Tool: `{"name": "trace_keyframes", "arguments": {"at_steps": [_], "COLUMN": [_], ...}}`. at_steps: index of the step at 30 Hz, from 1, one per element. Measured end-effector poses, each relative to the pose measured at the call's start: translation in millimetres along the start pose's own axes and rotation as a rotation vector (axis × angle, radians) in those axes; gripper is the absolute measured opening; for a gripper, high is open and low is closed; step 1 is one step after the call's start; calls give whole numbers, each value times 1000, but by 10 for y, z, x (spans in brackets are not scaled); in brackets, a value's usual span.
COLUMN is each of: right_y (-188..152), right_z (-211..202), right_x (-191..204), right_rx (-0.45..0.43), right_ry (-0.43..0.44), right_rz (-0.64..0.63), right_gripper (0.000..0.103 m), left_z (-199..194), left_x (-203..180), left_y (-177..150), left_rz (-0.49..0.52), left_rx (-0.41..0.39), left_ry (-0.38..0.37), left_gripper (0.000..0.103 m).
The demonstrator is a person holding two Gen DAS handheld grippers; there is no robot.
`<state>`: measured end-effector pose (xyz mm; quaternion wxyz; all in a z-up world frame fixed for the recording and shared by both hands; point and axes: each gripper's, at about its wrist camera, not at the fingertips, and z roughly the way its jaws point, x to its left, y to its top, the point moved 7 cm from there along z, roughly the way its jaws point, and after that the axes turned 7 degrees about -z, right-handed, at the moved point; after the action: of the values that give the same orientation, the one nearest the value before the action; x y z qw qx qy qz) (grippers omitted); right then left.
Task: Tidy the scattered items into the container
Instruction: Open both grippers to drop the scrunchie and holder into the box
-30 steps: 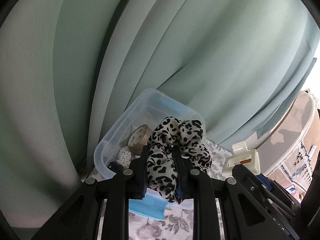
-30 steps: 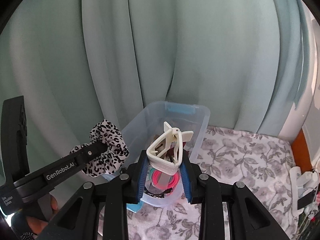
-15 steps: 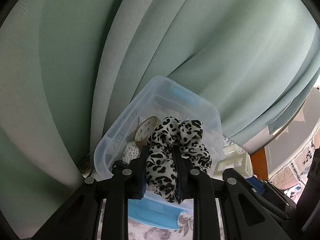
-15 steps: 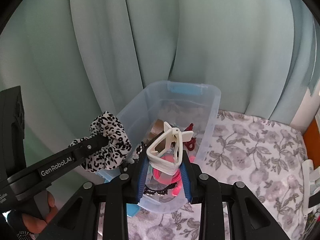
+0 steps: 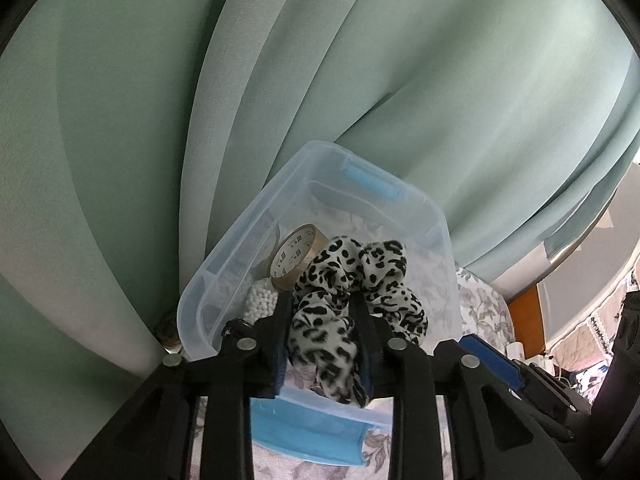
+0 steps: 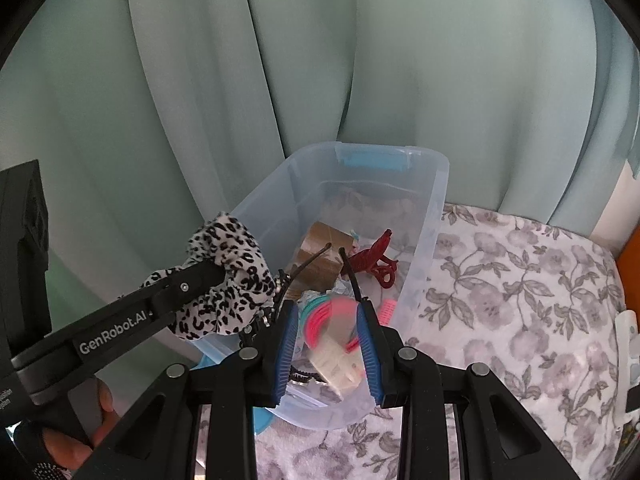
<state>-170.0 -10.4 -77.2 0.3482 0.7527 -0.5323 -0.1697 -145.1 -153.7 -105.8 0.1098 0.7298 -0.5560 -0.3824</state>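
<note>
A clear plastic bin [image 5: 436,216] [image 6: 436,184] with blue latches stands against the curtain. My left gripper [image 5: 320,304] [image 6: 216,272] hangs over its near left corner, and the leopard scrunchie [image 5: 352,280] [image 6: 228,276] still fills the gap between its fingers while the jaws are opening. My right gripper [image 6: 326,316] is over the bin's near end. A white claw clip [image 6: 334,364] shows blurred low between its fingers, clear of both blue pads. In the bin lie a brown tape roll [image 5: 296,256] [image 6: 320,256], a red claw clip [image 6: 372,260], pink coil ties [image 6: 328,312] and white beads [image 5: 260,304].
A green curtain [image 6: 440,80] hangs right behind the bin. A floral cloth [image 6: 520,300] covers the surface to the right. A blue lid [image 5: 312,436] lies under the bin's near end. A person's hand [image 6: 80,440] holds the left gripper at lower left.
Both grippers came down closer over the bin. The white clip slid down out of the right pads and now blurs below them. The left fingers stand wider around the scrunchie.
</note>
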Motion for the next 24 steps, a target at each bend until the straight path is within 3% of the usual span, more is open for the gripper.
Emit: {"name": "trace_keyframes", "arguments": {"at_steps": [3, 16, 24], "right_y": [-2, -7, -68], "right_z": [-8, -262, -517], "right_x": [-27, -97, -203], "right_rx": [-3, -33, -51], "right_ry": [-4, -28, -52], "right_rz": [7, 28, 63], "right_gripper": [33, 33, 34], "left_z": [-31, -215, -389], "left_x": [-20, -187, -361], "left_y": [-1, -9, -77], "left_rz": [4, 41, 93], "left_rx": [-6, -23, -38], "left_ry": [0, -12, 25], "left_gripper": [50, 66, 77]}}
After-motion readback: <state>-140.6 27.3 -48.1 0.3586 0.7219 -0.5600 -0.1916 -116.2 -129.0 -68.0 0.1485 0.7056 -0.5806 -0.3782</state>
